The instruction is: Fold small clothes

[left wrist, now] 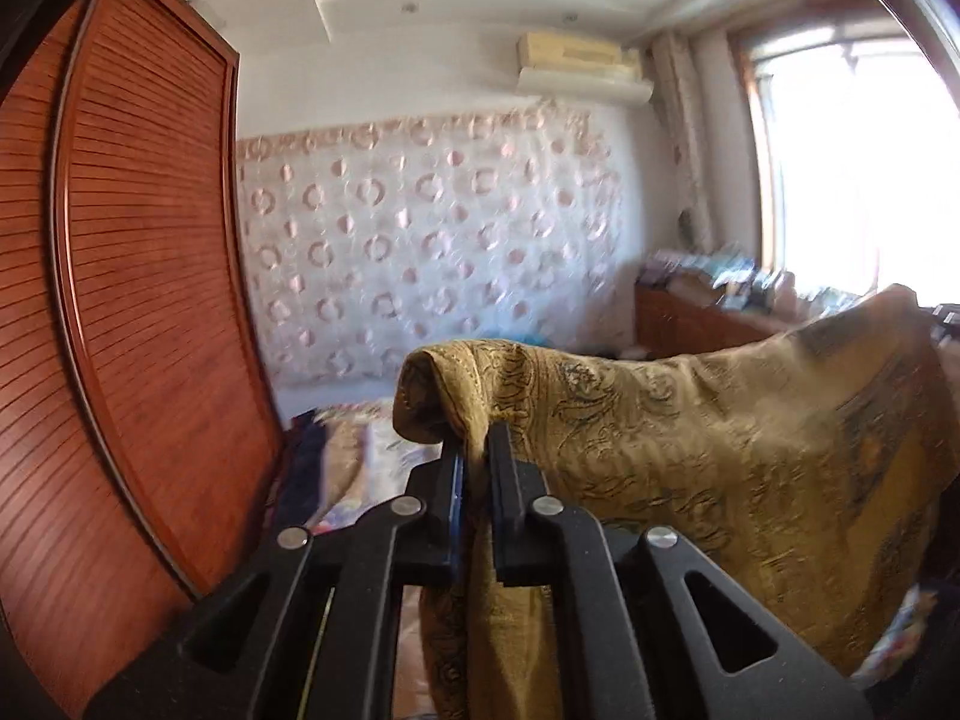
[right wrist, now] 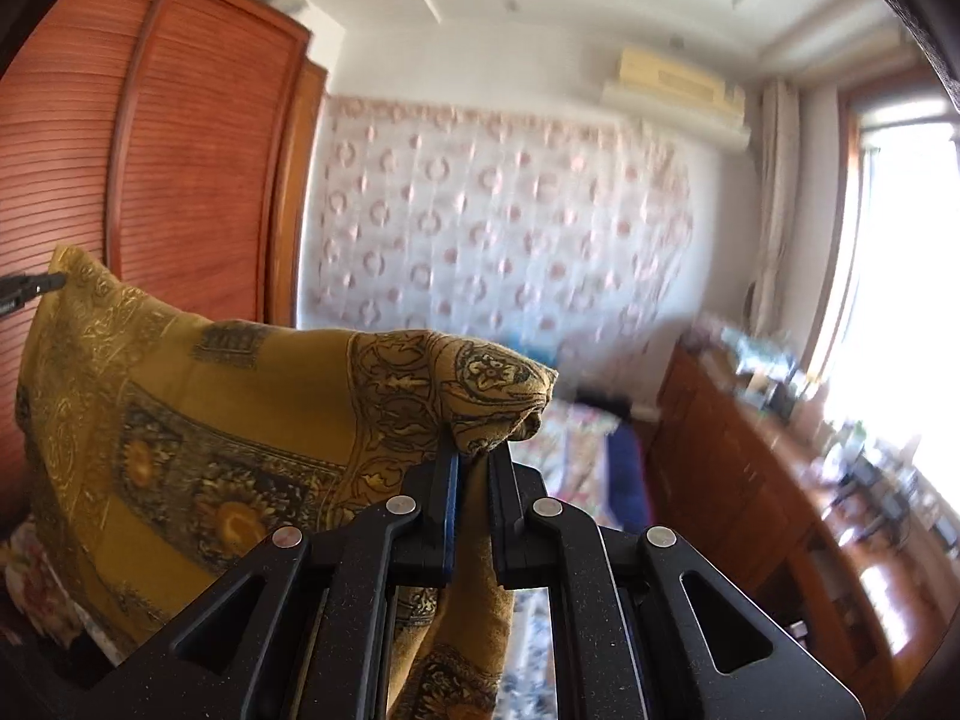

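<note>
A mustard-yellow cloth with a dark paisley and flower print [left wrist: 690, 438] hangs stretched in the air between both grippers. My left gripper [left wrist: 476, 438] is shut on one bunched corner, and the cloth spreads away to the right. My right gripper [right wrist: 474, 456] is shut on the other bunched corner [right wrist: 480, 384], with the cloth [right wrist: 198, 420] spreading to the left. In the right wrist view the left gripper's tip [right wrist: 36, 287] shows at the far left edge, pinching the far corner. The cloth's lower part hangs down behind the fingers, out of sight.
A brown louvred wardrobe [left wrist: 132, 252] stands close on the left. A bed with a flowered cover [right wrist: 576, 450] lies below and ahead. A wooden sideboard with several items [right wrist: 780, 480] runs along the right under a bright window [left wrist: 852, 168]. A patterned curtain [left wrist: 432, 228] covers the far wall.
</note>
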`<state>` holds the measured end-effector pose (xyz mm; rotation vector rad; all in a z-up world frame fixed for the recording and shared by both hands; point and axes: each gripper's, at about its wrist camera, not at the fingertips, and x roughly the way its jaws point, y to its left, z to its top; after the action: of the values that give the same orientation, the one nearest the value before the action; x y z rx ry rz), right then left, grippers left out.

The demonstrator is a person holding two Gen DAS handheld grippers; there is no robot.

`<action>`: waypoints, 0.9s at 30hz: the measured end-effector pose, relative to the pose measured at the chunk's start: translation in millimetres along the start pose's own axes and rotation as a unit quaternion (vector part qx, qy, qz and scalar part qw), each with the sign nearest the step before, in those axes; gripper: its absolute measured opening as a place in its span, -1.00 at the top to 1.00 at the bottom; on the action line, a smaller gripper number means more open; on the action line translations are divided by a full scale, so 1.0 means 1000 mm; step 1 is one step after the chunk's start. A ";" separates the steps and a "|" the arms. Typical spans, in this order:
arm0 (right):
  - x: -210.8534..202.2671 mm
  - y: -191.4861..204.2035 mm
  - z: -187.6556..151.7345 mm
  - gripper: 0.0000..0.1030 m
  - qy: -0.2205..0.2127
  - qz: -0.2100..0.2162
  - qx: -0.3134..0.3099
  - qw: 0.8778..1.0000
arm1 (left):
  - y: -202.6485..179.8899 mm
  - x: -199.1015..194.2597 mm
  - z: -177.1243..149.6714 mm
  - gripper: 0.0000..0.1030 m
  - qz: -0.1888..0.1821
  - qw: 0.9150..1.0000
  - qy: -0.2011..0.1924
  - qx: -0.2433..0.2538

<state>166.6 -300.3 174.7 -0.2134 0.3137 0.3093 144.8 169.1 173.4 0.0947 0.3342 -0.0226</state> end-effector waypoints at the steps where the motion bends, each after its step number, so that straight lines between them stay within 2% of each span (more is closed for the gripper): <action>1: 0.031 -0.003 -0.005 0.89 0.019 0.002 0.018 1.000 | 0.000 0.028 -0.009 0.86 0.010 1.000 0.015 0.009; 2: 0.050 -0.002 -0.010 0.87 0.034 0.003 0.028 0.999 | -0.002 0.047 -0.016 0.82 0.010 1.000 0.026 0.009; 4: 0.104 0.003 -0.027 0.64 0.071 -0.022 0.029 0.997 | 0.002 0.092 -0.041 0.75 0.002 0.997 0.072 0.003; 5: 0.121 0.004 -0.033 0.47 0.084 -0.036 0.031 0.995 | 0.000 0.102 -0.047 0.64 -0.001 0.997 0.082 0.001; 6: 0.137 0.003 -0.041 0.41 0.098 -0.044 0.034 0.994 | 0.001 0.114 -0.058 0.37 0.000 0.995 0.097 -0.004; 9: 0.173 0.005 -0.072 0.39 0.137 -0.040 0.047 0.989 | 0.001 0.135 -0.087 -0.04 -0.010 0.990 0.141 -0.029; 10: 0.178 0.010 -0.085 0.38 0.143 -0.032 0.048 0.988 | 0.002 0.138 -0.098 -0.07 -0.009 0.988 0.153 -0.034; 16: 0.176 0.033 -0.133 0.15 0.164 0.004 0.027 0.986 | -0.016 0.121 -0.136 -0.10 -0.026 0.984 0.168 -0.048; 18: 0.177 0.037 -0.150 -0.13 0.169 0.026 0.032 0.985 | -0.023 0.112 -0.147 -0.10 -0.034 0.983 0.171 -0.053; 27: 0.193 0.037 -0.206 -0.15 0.221 0.036 0.077 0.972 | -0.051 0.104 -0.192 -0.10 -0.073 0.975 0.202 -0.055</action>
<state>273.7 -266.7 -86.8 -0.1155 0.7842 0.3055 177.8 136.5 -46.1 -0.0380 0.7478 -0.1316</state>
